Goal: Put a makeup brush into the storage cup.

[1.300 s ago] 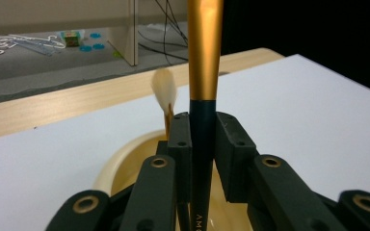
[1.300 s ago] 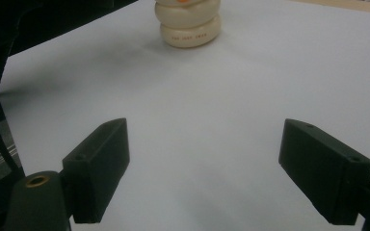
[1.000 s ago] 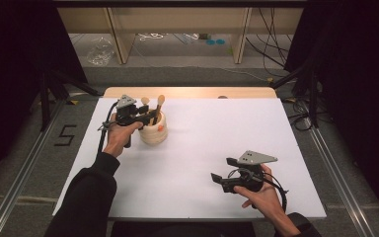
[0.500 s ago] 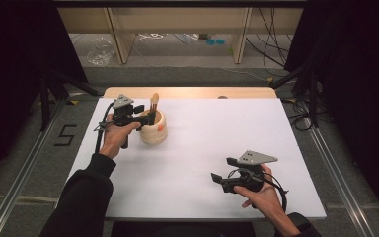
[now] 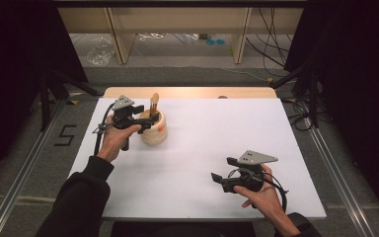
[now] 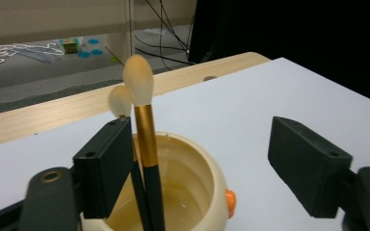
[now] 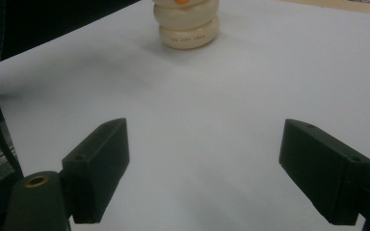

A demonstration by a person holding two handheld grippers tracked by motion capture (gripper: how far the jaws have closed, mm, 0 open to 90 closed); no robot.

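1. Since the frame a second ago, the left gripper has drawn back toward the left edge of the white tabletop, and the brush it held out over the pot now stands inside it. The right gripper stays where it was, low on the table's right side.
2. The cream-coloured, rounded ceramic pot with an orange knob on its side sits on the white tabletop toward its far left, just in front of the pale wooden strip along the far edge.
3. Two makeup brushes stand in the pot, leaning against its rim. The nearer brush with a black handle, gold ferrule and pale fluffy tip rises tallest; a second brush with a like pale tip stands just behind it, partly hidden by the jaw.
4. In the left gripper view the left gripper's jaws are spread wide and released, gripping nothing. The left jaw stands just beside the brushes, over the pot's rim; whether it touches them cannot be told. The right jaw hangs clear past the pot's orange knob.
5. The person's left hand wraps the gripper's handle, a dark sleeve reaching in from the bottom.
6. The right gripper, held in the right hand, has its jaws parted wide too, empty over bare tabletop, well apart from the pot, which shows far ahead in the right gripper view.
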